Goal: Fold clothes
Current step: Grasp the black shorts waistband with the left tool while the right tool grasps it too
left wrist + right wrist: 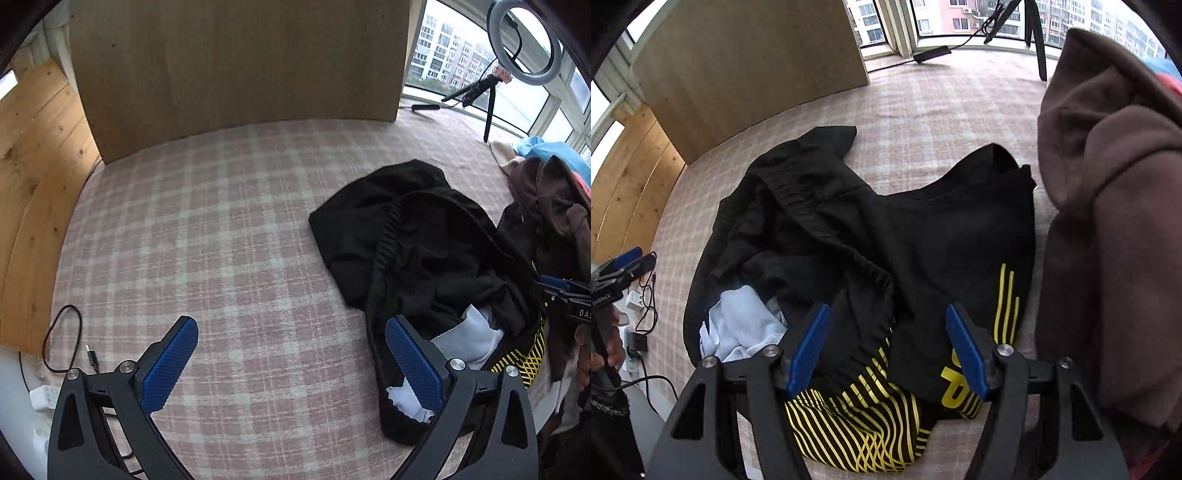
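Pink checked blanket [229, 229], black trousers [849, 229] crumpled at 12 o'clock from right gripper [888, 349]. Both jaws spread, holding nothing; left gripper [291, 354] too. Best pinching waistband corners.

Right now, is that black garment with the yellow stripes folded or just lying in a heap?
In a heap, not folded: the black garment lies crumpled on the checked blanket, its waistband twisted, white lining spilling out.
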The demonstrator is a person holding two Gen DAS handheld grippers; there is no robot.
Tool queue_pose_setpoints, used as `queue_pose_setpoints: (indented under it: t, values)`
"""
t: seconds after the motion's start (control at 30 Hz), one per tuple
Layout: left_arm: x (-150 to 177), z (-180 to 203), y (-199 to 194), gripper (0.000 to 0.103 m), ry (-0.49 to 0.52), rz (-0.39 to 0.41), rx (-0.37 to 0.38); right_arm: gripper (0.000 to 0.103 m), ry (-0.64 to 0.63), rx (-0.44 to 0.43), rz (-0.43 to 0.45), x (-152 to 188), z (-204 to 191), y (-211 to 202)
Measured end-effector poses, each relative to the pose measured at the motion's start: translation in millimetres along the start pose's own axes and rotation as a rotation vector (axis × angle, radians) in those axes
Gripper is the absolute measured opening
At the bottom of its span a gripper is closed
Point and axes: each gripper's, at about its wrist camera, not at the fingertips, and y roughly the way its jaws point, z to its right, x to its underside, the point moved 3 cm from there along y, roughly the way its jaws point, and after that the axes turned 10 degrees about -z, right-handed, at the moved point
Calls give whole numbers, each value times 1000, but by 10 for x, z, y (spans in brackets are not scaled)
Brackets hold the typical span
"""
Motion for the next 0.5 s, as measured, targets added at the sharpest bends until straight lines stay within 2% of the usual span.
queue_pose_setpoints:
  t: [0.1, 0.2, 0.3, 0.33, 0.37, 0.4, 0.43, 0.47, 0.5]
  values:
    - [56, 130, 183, 102, 26, -47, -29, 64, -39, 0, -2, -44, -14, 54]
    - [117, 249, 321, 102, 46, -90, -15, 63, -102, 28, -19, -61, -61, 101]
    - [151, 344, 368, 98, 62, -101, -30, 47, -135, 57, -54, -52, -51, 200]
    - [161, 368, 376, 90, 65, -103, -34, 38, -134, 52, -65, -53, -31, 229]
    - [170, 393, 385, 84, 69, -105, -39, 35, -126, 39, -72, -59, -4, 249]
    - [180, 418, 393, 70, 72, -107, -43, 35, -120, 30, -75, -65, 19, 256]
    - [189, 443, 402, 54, 76, -109, -48, 30, -120, 29, -78, -70, 31, 257]
    - [199, 468, 410, 46, 79, -111, -52, 24, -120, 28, -81, -74, 43, 258]
    - [212, 476, 388, 30, 79, -104, -42, 20, -127, 33, -82, -73, 44, 243]
